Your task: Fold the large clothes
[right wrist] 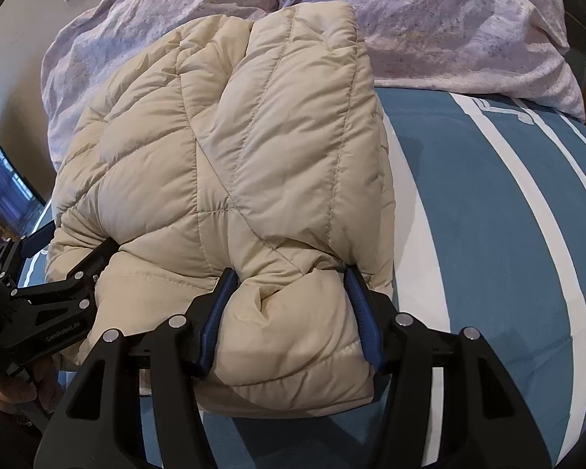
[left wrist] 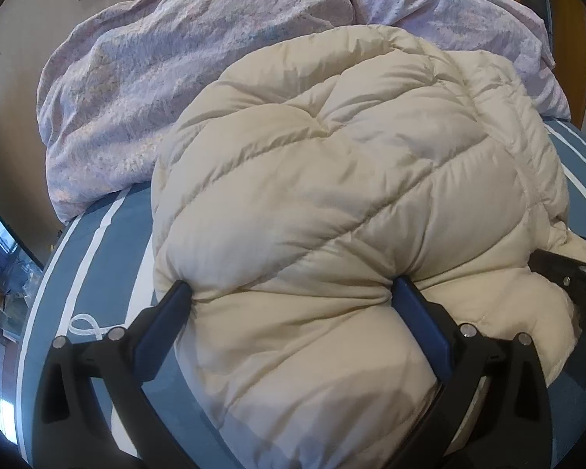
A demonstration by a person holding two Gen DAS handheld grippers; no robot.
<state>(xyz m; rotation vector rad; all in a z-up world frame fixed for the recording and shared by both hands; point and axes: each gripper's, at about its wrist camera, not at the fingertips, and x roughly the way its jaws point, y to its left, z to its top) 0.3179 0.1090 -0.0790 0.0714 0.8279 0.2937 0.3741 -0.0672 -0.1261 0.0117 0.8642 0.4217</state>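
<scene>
Both jaws clamp the cream puffer jacket (left wrist: 332, 179); striped bedsheet (right wrist: 488, 203) beneath.

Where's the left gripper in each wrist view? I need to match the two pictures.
Left wrist view: left gripper at bottom centre, jaws pressed into the cream puffer jacket.
Right wrist view: left gripper at the left edge, at the jacket's left side.
Shared landmark: lilac duvet behind the jacket.

Cream quilted puffer jacket (left wrist: 332, 179), folded into a puffy bundle, lies on the blue-striped bed
</scene>
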